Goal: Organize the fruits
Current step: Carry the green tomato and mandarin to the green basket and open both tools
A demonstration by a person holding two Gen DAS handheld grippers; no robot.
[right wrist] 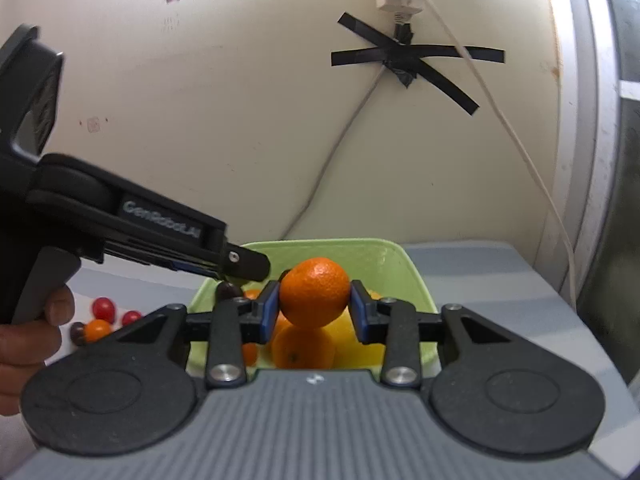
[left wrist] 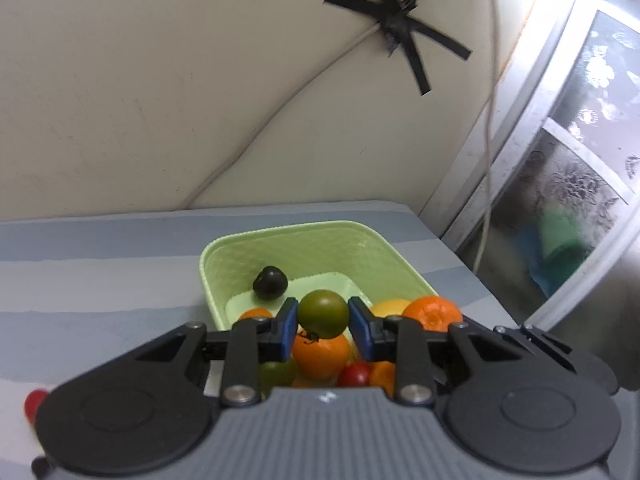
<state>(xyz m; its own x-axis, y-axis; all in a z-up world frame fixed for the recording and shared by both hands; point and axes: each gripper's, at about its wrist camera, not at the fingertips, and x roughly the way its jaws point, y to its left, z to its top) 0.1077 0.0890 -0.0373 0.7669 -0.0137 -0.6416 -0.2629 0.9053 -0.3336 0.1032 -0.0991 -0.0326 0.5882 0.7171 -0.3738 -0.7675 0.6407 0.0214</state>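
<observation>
A light green basket (left wrist: 304, 240) on the striped table holds several fruits: a dark plum (left wrist: 270, 282), oranges and small tomatoes. My left gripper (left wrist: 323, 320) is shut on a green tomato (left wrist: 323, 312) above the basket. My right gripper (right wrist: 314, 307) is shut on an orange (right wrist: 314, 297) over the same basket (right wrist: 384, 258). In the right wrist view the left gripper (right wrist: 246, 266) reaches in from the left over the basket's rim. The right gripper's held orange shows at the basket's right in the left wrist view (left wrist: 434, 311).
Small red and orange tomatoes (right wrist: 103, 309) lie on the table left of the basket. A red fruit (left wrist: 35, 401) sits at the near left. A wall with taped cables stands behind; a window frame (left wrist: 532, 184) is at the right past the table's edge.
</observation>
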